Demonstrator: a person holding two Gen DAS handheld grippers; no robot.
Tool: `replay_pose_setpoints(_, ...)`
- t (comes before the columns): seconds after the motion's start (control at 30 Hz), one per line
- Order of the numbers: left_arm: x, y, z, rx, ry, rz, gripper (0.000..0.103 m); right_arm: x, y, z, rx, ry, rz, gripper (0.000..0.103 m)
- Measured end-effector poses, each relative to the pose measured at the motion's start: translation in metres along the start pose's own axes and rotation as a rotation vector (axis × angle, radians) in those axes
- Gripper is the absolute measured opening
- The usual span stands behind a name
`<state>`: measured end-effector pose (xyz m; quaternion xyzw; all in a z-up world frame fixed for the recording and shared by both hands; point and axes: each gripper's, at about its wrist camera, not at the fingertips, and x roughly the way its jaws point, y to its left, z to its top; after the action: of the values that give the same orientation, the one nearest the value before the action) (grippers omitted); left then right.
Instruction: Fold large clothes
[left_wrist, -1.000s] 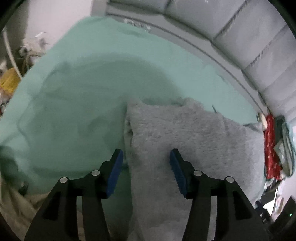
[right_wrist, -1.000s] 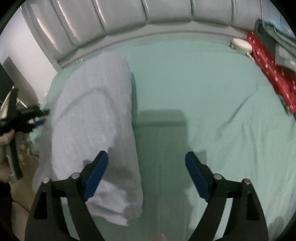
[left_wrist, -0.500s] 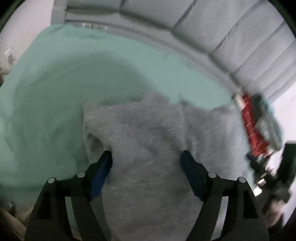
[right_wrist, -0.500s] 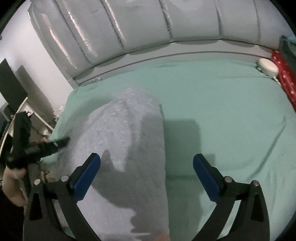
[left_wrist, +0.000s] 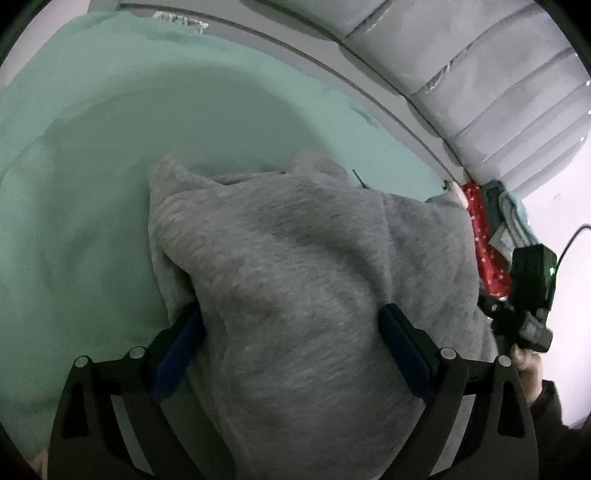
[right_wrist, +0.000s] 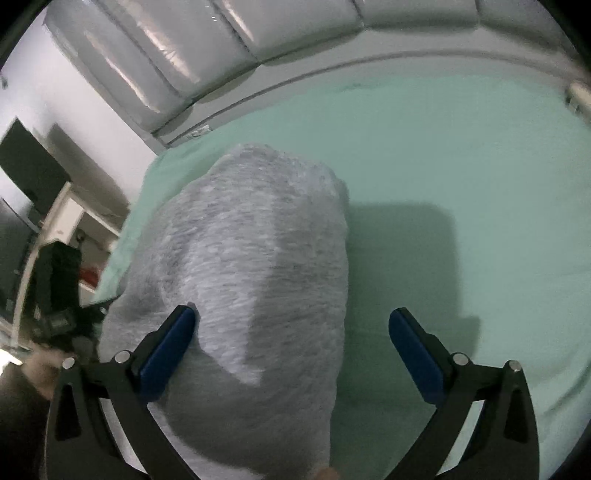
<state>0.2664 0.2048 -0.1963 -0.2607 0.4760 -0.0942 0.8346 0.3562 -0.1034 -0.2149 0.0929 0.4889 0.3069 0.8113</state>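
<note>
The left tool is opening, the fleece bunched between its fingers; the right tool, at three o'clock, is spread over the bed.

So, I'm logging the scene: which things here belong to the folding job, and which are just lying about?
Job:
- grey garment
- left gripper, opening, garment between its fingers
- right gripper, open
- green sheet, the work surface

Lying about:
- red dotted cloth
- headboard
</note>
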Motion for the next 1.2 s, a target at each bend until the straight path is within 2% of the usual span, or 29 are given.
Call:
replay_pose_setpoints(0.07,-0.001,-0.002,-0.003,0.002,0.015,0.016,0.096,0.005,-0.007,-0.001,0.032,0.013,0.046,0.102)
replay_pose_setpoints(0.17,0.005,-0.009,-0.002,0.012,0.068,-0.020,0.096,0.006,-0.013,-0.006,0.044,0.005,0.090,0.102)
replay_pose_setpoints(0.3,0.005,-0.022,-0.011,0.105,0.164,0.023,0.096,0.008,-0.022,-0.013,0.083,0.015,0.166,0.102)
replay_pose_setpoints(0.4,0.004,-0.021,-0.021,0.111,0.173,0.095,0.097,0.007,-0.018,-0.018,0.074,0.005,0.170,0.102)
replay_pose_setpoints(0.47,0.010,-0.027,-0.023,0.158,0.168,0.145,0.099,0.008,-0.009,-0.019,0.052,0.009,0.149,0.102)
replay_pose_setpoints(0.5,0.015,-0.032,-0.023,0.170,0.167,0.177,0.103,0.008,-0.008,-0.019,0.048,0.013,0.145,0.102)
replay_pose_setpoints(0.57,0.027,-0.044,-0.022,0.193,0.155,0.278,0.103,0.015,0.001,-0.018,0.039,0.030,0.139,0.102)
replay_pose_setpoints(0.63,0.035,-0.051,-0.020,0.180,0.132,0.333,0.103,0.023,0.010,-0.019,0.030,0.048,0.145,0.102)
replay_pose_setpoints(0.8,0.030,-0.046,-0.023,0.175,0.100,0.307,0.103,0.032,0.008,-0.017,0.033,0.061,0.196,0.102)
replay_pose_setpoints(0.93,0.010,-0.026,-0.036,0.149,0.088,0.289,0.103,0.031,0.008,-0.020,0.020,0.065,0.206,0.102)
replay_pose_setpoints(1.03,0.005,-0.021,-0.042,0.123,0.092,0.247,0.101,0.029,0.004,-0.023,0.014,0.073,0.211,0.102)
replay_pose_setpoints(1.07,0.004,-0.018,-0.043,0.130,0.091,0.246,0.101,0.029,0.004,-0.024,0.007,0.073,0.211,0.101)
replay_pose_setpoints(1.13,0.002,-0.017,-0.045,0.136,0.083,0.245,0.101,0.029,0.005,-0.025,0.011,0.080,0.258,0.090)
replay_pose_setpoints(1.2,0.000,-0.018,-0.048,0.136,0.076,0.256,0.101,0.030,0.005,-0.025,-0.004,0.077,0.246,0.087)
